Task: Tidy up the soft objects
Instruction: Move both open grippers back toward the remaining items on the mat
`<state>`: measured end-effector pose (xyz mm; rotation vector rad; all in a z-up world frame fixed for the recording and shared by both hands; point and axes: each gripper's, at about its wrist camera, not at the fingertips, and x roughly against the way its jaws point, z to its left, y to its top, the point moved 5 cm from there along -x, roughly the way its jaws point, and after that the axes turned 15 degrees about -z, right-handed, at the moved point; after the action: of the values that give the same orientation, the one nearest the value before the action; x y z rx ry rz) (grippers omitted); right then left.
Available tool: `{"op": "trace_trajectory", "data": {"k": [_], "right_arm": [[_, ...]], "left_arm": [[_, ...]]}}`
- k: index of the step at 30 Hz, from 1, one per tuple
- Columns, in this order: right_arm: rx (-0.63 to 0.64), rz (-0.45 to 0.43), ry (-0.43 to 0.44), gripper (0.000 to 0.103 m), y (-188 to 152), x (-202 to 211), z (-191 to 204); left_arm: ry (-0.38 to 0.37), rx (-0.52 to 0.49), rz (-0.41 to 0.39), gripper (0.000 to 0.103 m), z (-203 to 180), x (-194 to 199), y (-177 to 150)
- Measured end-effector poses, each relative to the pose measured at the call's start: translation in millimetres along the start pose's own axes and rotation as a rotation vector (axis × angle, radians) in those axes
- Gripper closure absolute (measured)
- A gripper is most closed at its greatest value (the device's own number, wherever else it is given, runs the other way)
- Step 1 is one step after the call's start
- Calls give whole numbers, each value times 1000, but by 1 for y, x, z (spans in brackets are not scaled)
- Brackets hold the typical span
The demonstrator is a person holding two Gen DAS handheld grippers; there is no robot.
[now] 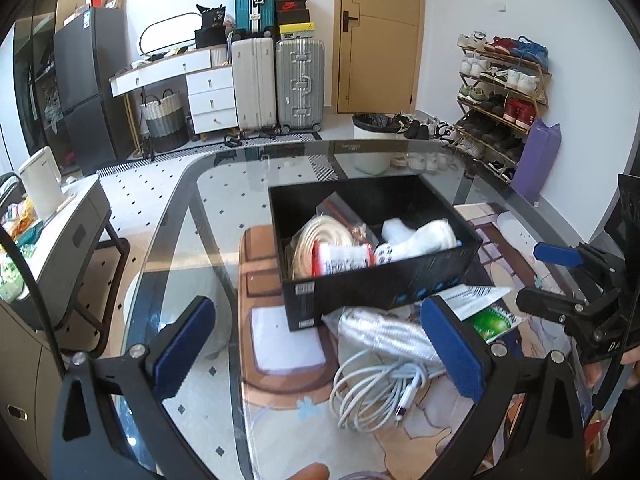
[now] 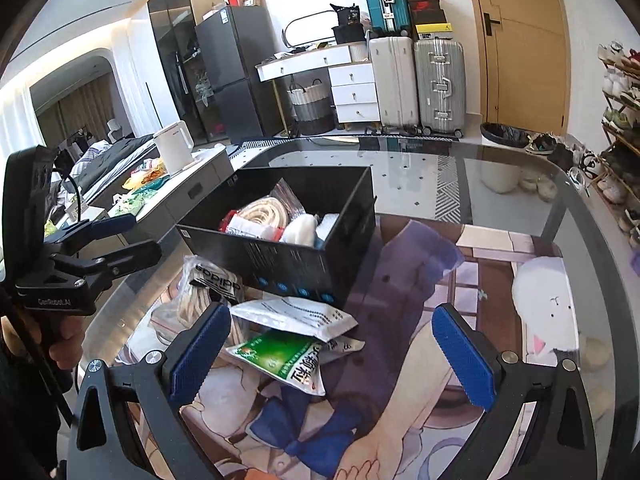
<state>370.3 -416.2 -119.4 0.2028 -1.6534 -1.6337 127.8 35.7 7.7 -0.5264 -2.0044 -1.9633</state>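
From your left wrist view, your left gripper (image 1: 320, 348) hangs wide open over the glass table (image 1: 180, 216), its ribbed blue pads (image 1: 182, 346) holding nothing. Between and just beyond them lies a loose coil of white cable (image 1: 372, 388), thin and glossy, with a clear plastic bag of white rope (image 1: 380, 330) touching its far side. To the right of that bag sit a flat white packet (image 1: 472, 298) and a shiny green sachet (image 1: 494, 320). Farther off stands the black box (image 1: 372, 276) — rigid, rectangular, open-topped — holding a cream rope coil (image 1: 320, 236), a red-and-white rolled sock (image 1: 344, 260) and fluffy white socks (image 1: 424, 236). Your right gripper (image 1: 548, 276) shows at the right edge, fingers parted and empty. Beyond the table stand hard-shell suitcases (image 1: 276, 80) and a shoe rack (image 1: 500, 96).

From your right wrist view, your right gripper (image 2: 332, 356) is spread wide over the printed mat under the glass, gripping nothing. Just past its left pad (image 2: 198, 356) the white packet (image 2: 296, 314) overlaps the green sachet (image 2: 280, 356), which partly hides a further pouch. Left of them is a crinkled clear bag of rope with a black label (image 2: 212, 280) — its lettering is seen only here. The black box (image 2: 288, 256) stands just beyond, blue round marks along its near wall. Your left gripper (image 2: 120, 240) reaches in from the left, open. This view does not show the loose cable.
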Motion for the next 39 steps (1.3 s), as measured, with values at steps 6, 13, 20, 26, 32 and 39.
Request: {"op": "trace_trajectory", "data": {"k": [6, 13, 20, 26, 32, 39], "right_arm": [[-4, 33, 7, 1, -8, -5, 1], [-2, 71, 24, 1, -18, -13, 7], [21, 129, 28, 1, -29, -27, 13], [22, 154, 27, 1, -33, -35, 14], [19, 179, 4, 1, -37, -42, 10], [-1, 213, -25, 1, -47, -45, -2]], "left_arm": [[3, 7, 27, 0, 1, 2, -17], [-3, 20, 65, 0, 3, 1, -34], [-26, 8, 103, 0, -3, -6, -50], [-50, -8, 137, 0, -12, -14, -59], [-68, -22, 142, 0, -17, -16, -57], [-105, -44, 156, 0, -24, -15, -57]]}}
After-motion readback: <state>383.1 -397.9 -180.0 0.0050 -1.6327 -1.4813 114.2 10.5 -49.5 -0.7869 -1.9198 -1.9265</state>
